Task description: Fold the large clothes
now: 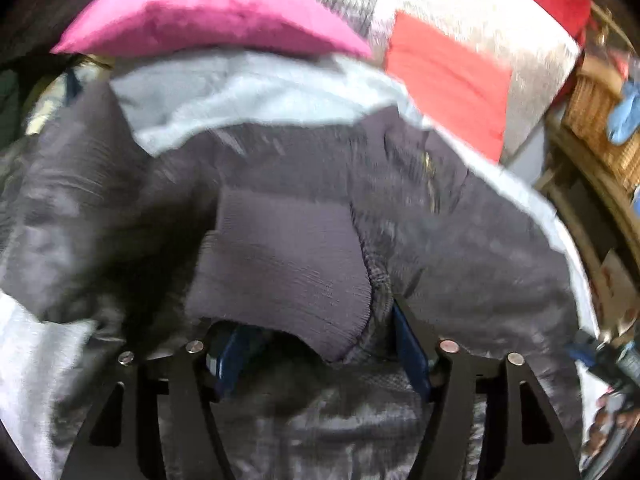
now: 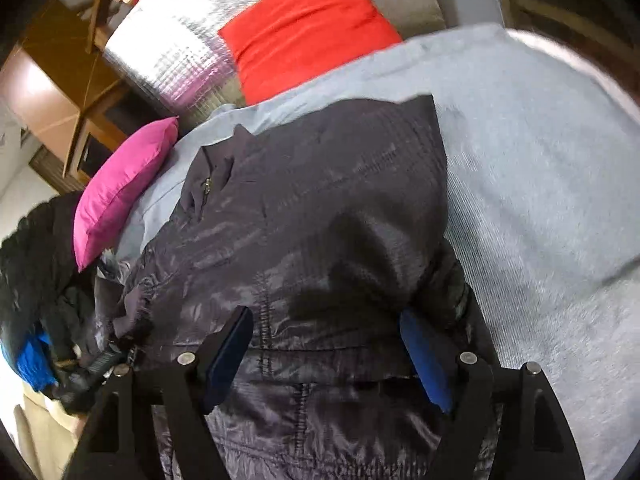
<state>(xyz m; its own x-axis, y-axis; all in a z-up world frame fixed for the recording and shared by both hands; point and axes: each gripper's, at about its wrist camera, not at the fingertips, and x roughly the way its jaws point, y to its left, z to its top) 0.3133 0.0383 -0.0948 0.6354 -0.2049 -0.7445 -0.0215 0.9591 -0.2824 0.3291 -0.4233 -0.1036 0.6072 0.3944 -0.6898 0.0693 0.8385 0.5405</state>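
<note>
1. I judge the fold as partly done: the dark jacket (image 2: 312, 208) lies bunched on the pale blue sheet (image 2: 540, 168), its body doubled over into a rough block, but the edges are uneven and nothing is squared off yet.
2. Left to do, as I read it: tuck in the loose sleeve, flatten the bulk and make a final fold.
3. My left claw (image 1: 320, 348) stands wide apart. The ribbed cuff (image 1: 280, 256) of the sleeve drapes between and just ahead of my pads; whether either pad presses it I cannot tell, so I claim no hold.
4. My right claw (image 2: 328, 356) is also spread wide, straddling a shiny ridge of the jacket directly under and ahead of it; the pads flank the cloth without pinching it.
5. Beyond the jacket, further from both claws, sit a pink cushion (image 2: 120, 192) and a red cushion (image 2: 308, 28).
</note>
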